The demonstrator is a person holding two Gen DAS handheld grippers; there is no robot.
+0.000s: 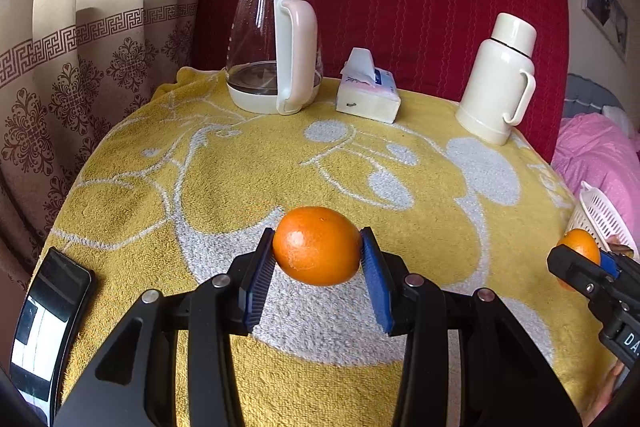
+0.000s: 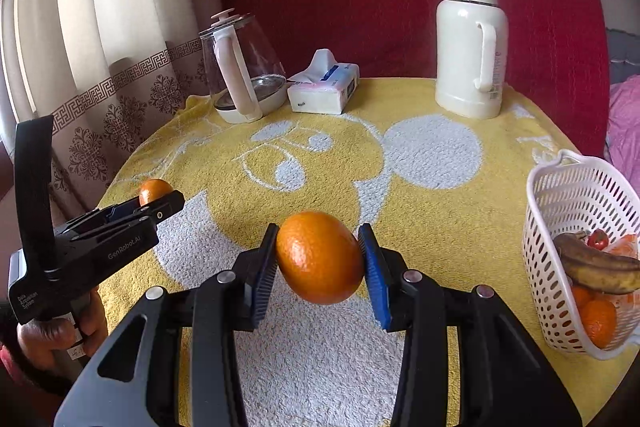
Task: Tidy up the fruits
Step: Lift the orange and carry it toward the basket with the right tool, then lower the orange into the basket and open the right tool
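the left gripper (image 1: 318,253) had its blue pads pressed on an orange (image 1: 317,251), jaws partly apart at the fruit's width; the orange's long axis ran left to right between the pads, tilted slightly down to the right, and it hung above the yellow towel (image 1: 200,163) near the front. its skin was bright, dimpled and glossy with a pale scuff. the right gripper (image 2: 319,257) gripped a second orange (image 2: 319,257) the same way, its long axis slanting down to the right. at the right edge stood a white basket (image 2: 548,267) holding a browned banana (image 2: 596,265) and smaller oranges
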